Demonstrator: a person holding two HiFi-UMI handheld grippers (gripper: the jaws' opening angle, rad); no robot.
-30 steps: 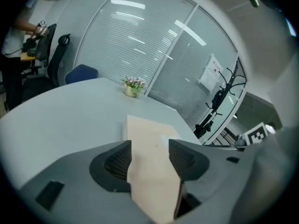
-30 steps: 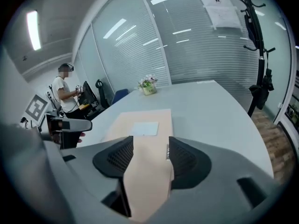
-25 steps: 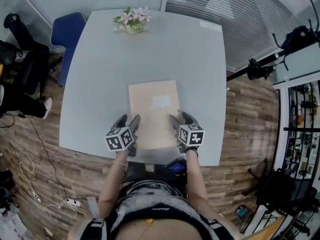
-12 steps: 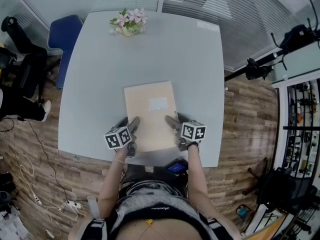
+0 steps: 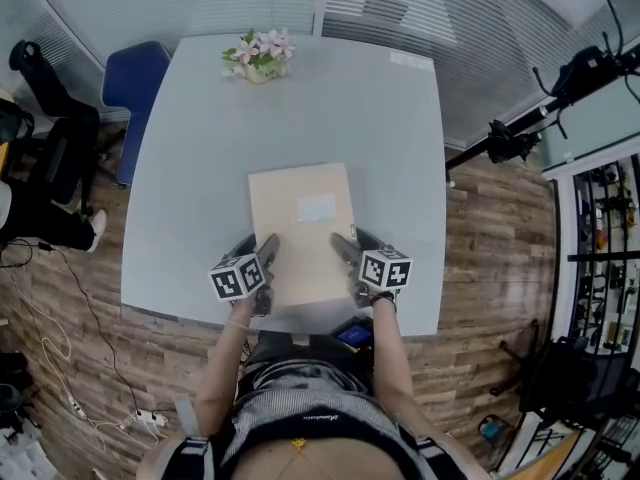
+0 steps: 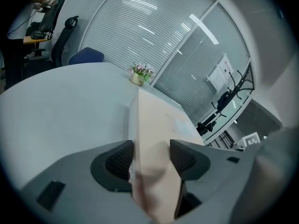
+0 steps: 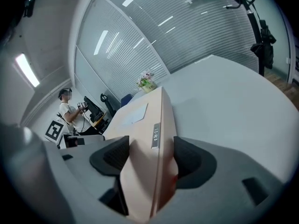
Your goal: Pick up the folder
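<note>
The folder (image 5: 300, 218) is a tan, flat box file with a white label, lying near the table's front edge. My left gripper (image 5: 256, 245) straddles its near left edge and my right gripper (image 5: 353, 240) its near right edge. In the left gripper view the folder (image 6: 154, 125) fills the gap of the left gripper (image 6: 150, 155), whose jaws are closing with both pads against it. In the right gripper view the folder's spine (image 7: 156, 125) sits between the closing jaws of the right gripper (image 7: 150, 155), pads touching both faces.
The grey table (image 5: 200, 148) carries a small pot of flowers (image 5: 258, 52) at its far edge. A blue chair (image 5: 135, 78) stands at the far left corner. A black stand (image 5: 520, 133) is off to the right over wooden floor.
The right gripper has rolled a little on the folder's right edge. The left gripper and the folder sit about where they were.
</note>
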